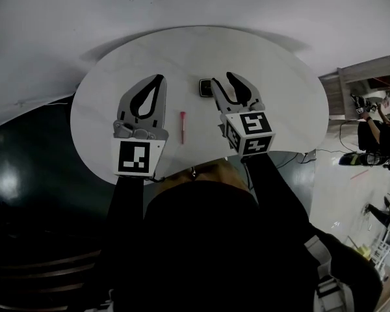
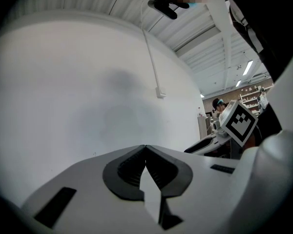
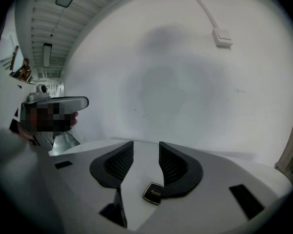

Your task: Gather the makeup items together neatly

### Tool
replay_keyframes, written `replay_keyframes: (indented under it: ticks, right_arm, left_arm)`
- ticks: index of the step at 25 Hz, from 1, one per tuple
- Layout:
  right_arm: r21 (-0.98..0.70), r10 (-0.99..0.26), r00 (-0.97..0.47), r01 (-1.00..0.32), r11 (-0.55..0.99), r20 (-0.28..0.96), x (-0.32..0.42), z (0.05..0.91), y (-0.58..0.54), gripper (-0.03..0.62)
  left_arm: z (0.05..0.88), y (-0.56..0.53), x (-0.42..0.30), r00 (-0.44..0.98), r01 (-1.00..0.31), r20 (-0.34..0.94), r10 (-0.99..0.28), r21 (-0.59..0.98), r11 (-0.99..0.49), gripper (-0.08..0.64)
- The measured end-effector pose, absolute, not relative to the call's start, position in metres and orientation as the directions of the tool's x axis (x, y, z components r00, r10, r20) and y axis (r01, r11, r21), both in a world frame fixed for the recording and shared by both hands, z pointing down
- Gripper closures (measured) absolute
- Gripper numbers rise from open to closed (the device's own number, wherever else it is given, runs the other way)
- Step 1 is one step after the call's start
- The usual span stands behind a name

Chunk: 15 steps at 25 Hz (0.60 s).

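Since compact (image 1: 206,88) lies just under right gripper (image 1: 222,78), jaws half apart w/ nothing held, right is nearer; left gripper (image 1: 158,77) tips together, empty.

The left gripper (image 1: 157,78) and the right gripper (image 1: 222,78) have pale grey shells that become narrow toward the tips. Each one carries a white marker cube (image 1: 138,156) with black square patterns. Ahead of the marker cube, black ribbed pads (image 2: 132,169) line the inner sides, and dark rectangular slots (image 2: 56,206) are cut in the shell. Behind the marker cube, black sleeves (image 1: 127,200) cover both arms.
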State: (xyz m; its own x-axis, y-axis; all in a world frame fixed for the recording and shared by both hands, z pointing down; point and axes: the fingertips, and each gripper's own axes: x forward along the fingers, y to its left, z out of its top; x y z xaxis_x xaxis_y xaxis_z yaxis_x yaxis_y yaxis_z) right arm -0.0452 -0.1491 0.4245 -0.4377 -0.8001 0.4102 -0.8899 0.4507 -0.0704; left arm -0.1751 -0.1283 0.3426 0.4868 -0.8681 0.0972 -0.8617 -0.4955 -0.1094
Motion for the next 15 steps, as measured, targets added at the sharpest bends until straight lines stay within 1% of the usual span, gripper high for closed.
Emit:
replay_keyframes:
  ticks: [3, 6, 11, 15]
  right_arm:
    - [-0.085, -0.768, -0.452, -0.88, 0.468, 0.453, -0.064, 0.44, -0.139, 0.42]
    - [-0.109, -0.707, -0.464, -0.867, 0.486, 0.533, -0.082, 0.474, -0.122, 0.42]
    - [-0.172, -0.557, -0.468, -0.848, 0.501, 0.686, -0.108, 0.551, -0.083, 0.42]
    - [-0.235, -0.44, -0.48, -0.832, 0.503, 0.759, -0.129, 0.596, -0.055, 0.422]
  left_arm:
    - [0.349, -0.124, -0.18, 0.493, -0.859, 0.101, -0.864, -0.1, -0.502, 0.545]
    - [0.358, -0.12, -0.187, 0.49, -0.861, 0.118, -0.864, -0.087, -0.501, 0.545]
    - [0.372, -0.114, -0.2, 0.484, -0.864, 0.147, -0.863, -0.077, -0.498, 0.545]
    - [0.381, -0.112, -0.209, 0.477, -0.867, 0.169, -0.862, -0.071, -0.494, 0.544]
